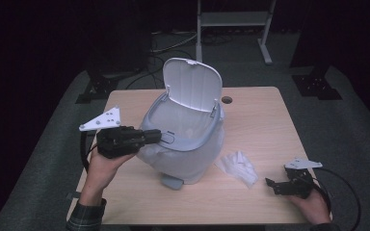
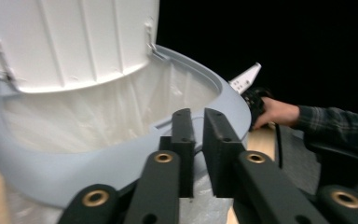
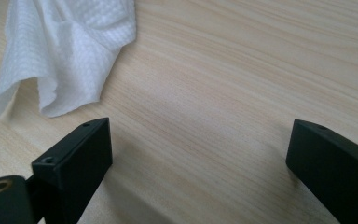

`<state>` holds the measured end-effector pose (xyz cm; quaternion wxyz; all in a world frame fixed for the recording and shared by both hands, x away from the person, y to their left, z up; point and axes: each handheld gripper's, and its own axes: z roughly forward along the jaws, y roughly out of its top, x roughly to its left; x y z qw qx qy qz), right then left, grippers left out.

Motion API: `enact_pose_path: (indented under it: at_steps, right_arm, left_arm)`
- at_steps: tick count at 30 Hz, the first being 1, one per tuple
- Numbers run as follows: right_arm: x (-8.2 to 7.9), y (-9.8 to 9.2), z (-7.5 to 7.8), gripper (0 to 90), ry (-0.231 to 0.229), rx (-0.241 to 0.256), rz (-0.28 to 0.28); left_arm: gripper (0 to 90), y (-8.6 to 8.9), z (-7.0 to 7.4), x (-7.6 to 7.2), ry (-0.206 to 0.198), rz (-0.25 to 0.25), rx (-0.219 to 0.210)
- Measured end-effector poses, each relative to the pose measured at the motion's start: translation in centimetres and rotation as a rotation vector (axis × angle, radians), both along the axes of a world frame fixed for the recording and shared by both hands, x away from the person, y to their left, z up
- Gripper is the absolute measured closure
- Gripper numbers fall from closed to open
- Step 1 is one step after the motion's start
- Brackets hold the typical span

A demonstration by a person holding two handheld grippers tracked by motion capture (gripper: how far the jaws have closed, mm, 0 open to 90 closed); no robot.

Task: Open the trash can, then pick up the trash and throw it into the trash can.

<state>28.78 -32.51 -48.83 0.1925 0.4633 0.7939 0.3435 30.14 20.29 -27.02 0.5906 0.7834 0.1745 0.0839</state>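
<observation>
The left hand-held gripper [image 1: 160, 137] is pinching the bin [image 1: 183, 144] rim while the right hand-held gripper [image 1: 275, 185] is resting wide open, empty, near a tissue [image 1: 238, 166] on the counter [image 1: 265, 125].

1. Lab or recording studio: black curtains [image 1: 53, 29] surround a lone wooden table [image 1: 260, 120] on grey carpet [image 1: 347, 134].
2. Far side: cables [image 1: 166, 48], black stand feet [image 1: 318, 86], white desk frame [image 1: 233, 19].

The high view looks forward and down over the whole surface [image 1: 260, 120]. The left gripper view sits close against the bin [image 2: 121, 158] rim, facing across it. The right gripper view hovers low beside the paper towel [image 3: 70, 46], right of the bin.
</observation>
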Motion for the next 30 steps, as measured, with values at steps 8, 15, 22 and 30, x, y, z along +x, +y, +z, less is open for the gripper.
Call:
enact_pose_path:
  at_steps: [8,15,22,30]
  right_arm:
    - [0.0,0.0,0.0,5.5,0.0,0.0,0.0]
    - [0.0,0.0,0.0,5.5,0.001,-0.001,-0.001]
    - [0.0,0.0,0.0,5.5,0.001,0.0,-0.001]
    - [0.0,0.0,0.0,5.5,0.001,0.0,-0.001]
  left_arm:
    - [71.4,2.2,0.5,-0.8,-0.005,0.062,-0.023]
    - [57.6,3.3,0.3,-1.4,0.002,0.099,-0.011]
    - [44.9,4.1,0.0,-1.9,0.012,0.133,-0.002]
    - [24.1,4.9,-1.0,-2.5,0.023,0.177,0.044]
